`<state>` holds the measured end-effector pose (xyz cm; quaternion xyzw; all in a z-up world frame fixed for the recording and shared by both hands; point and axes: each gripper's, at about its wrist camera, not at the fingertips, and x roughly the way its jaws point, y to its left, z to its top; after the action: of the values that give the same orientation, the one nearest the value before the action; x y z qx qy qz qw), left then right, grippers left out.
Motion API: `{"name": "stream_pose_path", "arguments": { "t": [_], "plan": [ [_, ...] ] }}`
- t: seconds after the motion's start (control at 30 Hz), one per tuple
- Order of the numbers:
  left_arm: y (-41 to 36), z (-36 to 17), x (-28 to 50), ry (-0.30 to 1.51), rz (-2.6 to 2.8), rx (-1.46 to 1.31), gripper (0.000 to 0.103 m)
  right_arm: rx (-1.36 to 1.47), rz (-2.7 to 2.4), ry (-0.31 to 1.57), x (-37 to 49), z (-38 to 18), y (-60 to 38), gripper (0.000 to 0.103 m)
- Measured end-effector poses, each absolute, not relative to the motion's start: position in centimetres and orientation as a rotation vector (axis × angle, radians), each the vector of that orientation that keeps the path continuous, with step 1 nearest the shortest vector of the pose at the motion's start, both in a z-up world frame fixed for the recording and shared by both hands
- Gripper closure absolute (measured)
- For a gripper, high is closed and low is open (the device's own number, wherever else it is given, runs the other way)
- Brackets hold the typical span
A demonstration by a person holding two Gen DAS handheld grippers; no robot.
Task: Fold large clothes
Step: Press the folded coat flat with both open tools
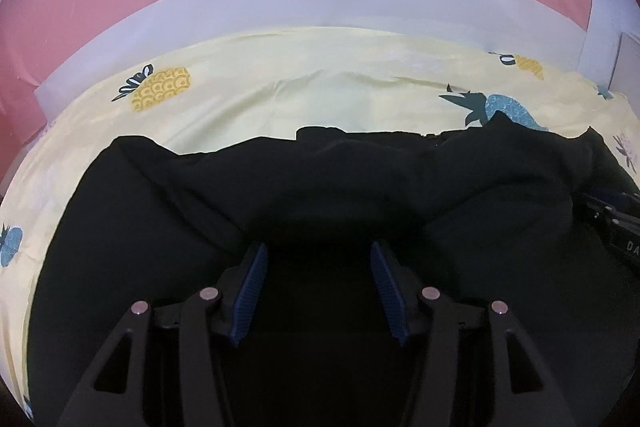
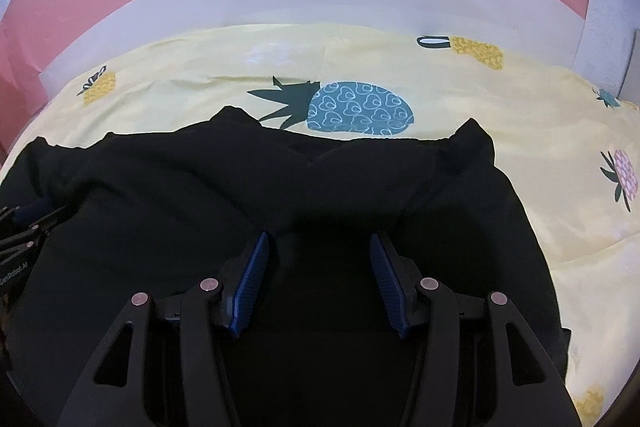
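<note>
While the black garment [image 1: 280,195] is lying bunched on the yellow pineapple-print sheet [image 1: 320,83], filling the 3-to-9 o'clock half of both views, the fold appears to be between grasps. The left gripper [image 1: 318,267] and right gripper [image 2: 320,259] are hovering over it, jaws parted about halfway, gripping nothing. Next move likely calls for pinching 2 edges. The fabric is looking soft, matte and creased; the blue pads [image 2: 252,283] are ribbed.

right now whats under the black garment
The black garment lies on a pale yellow sheet printed with pineapples; a blue pineapple shows just past its far edge. Whatever is directly beneath the dark cloth is covered and cannot be seen.
</note>
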<state>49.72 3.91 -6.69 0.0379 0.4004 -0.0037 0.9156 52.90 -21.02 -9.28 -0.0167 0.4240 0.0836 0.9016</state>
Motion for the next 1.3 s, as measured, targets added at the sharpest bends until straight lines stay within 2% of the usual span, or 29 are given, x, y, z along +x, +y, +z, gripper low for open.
{"name": "stream_pose_path", "arguments": {
  "t": [0.5,0.63,0.77,0.93,1.07,1.17,1.3],
  "plan": [
    [4.2,-7.6,50.2,0.839,-0.012,0.051,0.045,-0.052,0.153,0.902,53.3,-9.8,-20.7,0.05],
    [4.9,-4.9,48.9,0.86,-0.009,0.045,0.048,-0.045,0.131,0.894,51.8,-6.9,-20.5,0.05],
    [5.6,-1.8,44.0,0.764,-0.1,-0.031,0.048,-0.023,0.242,0.789,46.6,-3.2,-19.0,0.05],
    [3.2,-4.7,40.7,0.792,-0.164,0.027,0.047,-0.053,0.288,0.817,43.7,-5.4,-17.9,0.05],
    [3.2,-6.4,41.8,0.808,-0.13,0.019,0.045,-0.063,0.28,0.828,44.5,-7.7,-18.4,0.05],
    [3.3,-5.3,42.3,0.828,-0.128,0.04,0.046,-0.066,0.285,0.848,45.0,-6.7,-18.4,0.05],
    [7.2,-3.1,43.1,0.759,-0.043,0.079,0.046,-0.029,0.212,0.787,46.0,-4.9,-22.5,0.05]
  ]
}}
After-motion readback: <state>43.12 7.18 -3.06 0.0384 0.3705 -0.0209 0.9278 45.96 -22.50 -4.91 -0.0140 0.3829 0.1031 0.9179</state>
